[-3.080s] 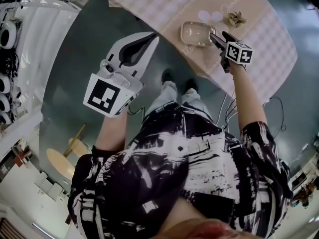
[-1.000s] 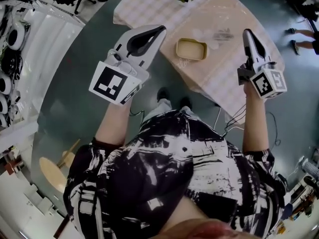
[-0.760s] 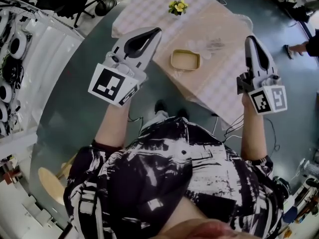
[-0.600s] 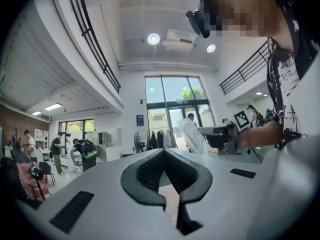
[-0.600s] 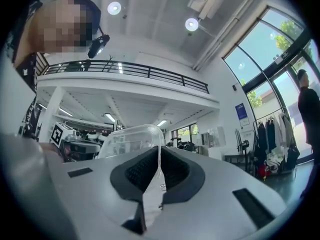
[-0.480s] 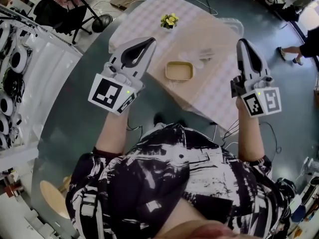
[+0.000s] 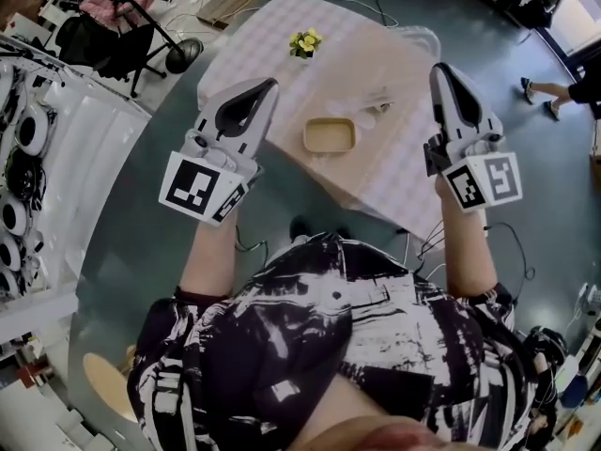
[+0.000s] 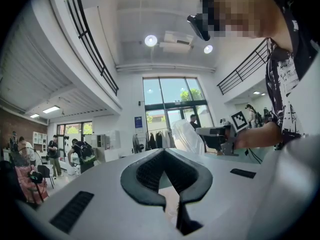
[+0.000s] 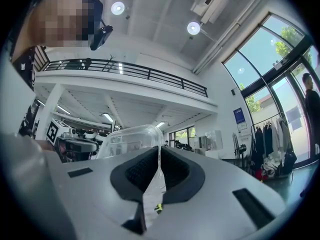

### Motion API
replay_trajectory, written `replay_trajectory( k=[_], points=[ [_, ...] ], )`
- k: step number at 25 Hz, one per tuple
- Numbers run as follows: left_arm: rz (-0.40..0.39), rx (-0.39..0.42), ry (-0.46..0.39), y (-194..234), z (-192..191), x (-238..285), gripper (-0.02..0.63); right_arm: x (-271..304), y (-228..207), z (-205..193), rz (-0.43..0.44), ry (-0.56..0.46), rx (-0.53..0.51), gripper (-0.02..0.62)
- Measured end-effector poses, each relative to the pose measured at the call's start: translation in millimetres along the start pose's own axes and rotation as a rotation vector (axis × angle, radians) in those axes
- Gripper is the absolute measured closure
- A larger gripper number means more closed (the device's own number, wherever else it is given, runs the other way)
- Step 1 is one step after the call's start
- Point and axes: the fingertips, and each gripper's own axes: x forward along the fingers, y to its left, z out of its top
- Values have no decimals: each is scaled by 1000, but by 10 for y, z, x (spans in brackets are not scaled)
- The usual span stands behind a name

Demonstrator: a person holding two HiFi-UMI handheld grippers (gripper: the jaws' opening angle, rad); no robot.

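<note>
**Head view.** Shows the left gripper (image 7: 262, 85) raised over the grey floor, just left of the table (image 7: 272, 36), nose pointing up and away from the body. Shows the right gripper (image 7: 439, 68) raised at the table's right side, well apart from the left one, marker cube toward the camera. Places the clear plastic lid (image 7: 420, 38) at the tip of the right gripper, above the far right corner of the checked tablecloth. Lists on the cloth: a shallow tan container (image 7: 330, 135) near the front edge, between the two grippers and touched by neither; small clear items (image 7: 368, 111) just beyond it; a pot of yellow flowers (image 7: 304, 41) further back. Includes a black stand (image 7: 141, 28) on the floor at upper left.

**Left gripper view.** Looks upward along the jaws toward the ceiling and tall windows. Shows the pads pressed together at the tip, with nothing caught between them. Takes in the right gripper and its clear lid at mid-right, and people (image 8: 79, 153) standing in the hall at far left.

**Right gripper view.** Looks upward toward the ceiling lamps and a railed balcony. Shows the jaws pinched on the thin edge of the clear plastic lid, which stands upright past the tip and leans to the left of the jaw line. Takes in the left gripper at far left, well apart.
</note>
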Motion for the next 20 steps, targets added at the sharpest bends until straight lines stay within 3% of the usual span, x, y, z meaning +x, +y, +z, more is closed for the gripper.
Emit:
replay_trajectory(
  k=[20],
  points=[
    [17, -5, 0, 7, 10, -72, 606, 23, 104, -6, 20, 11, -16, 586]
  ],
)
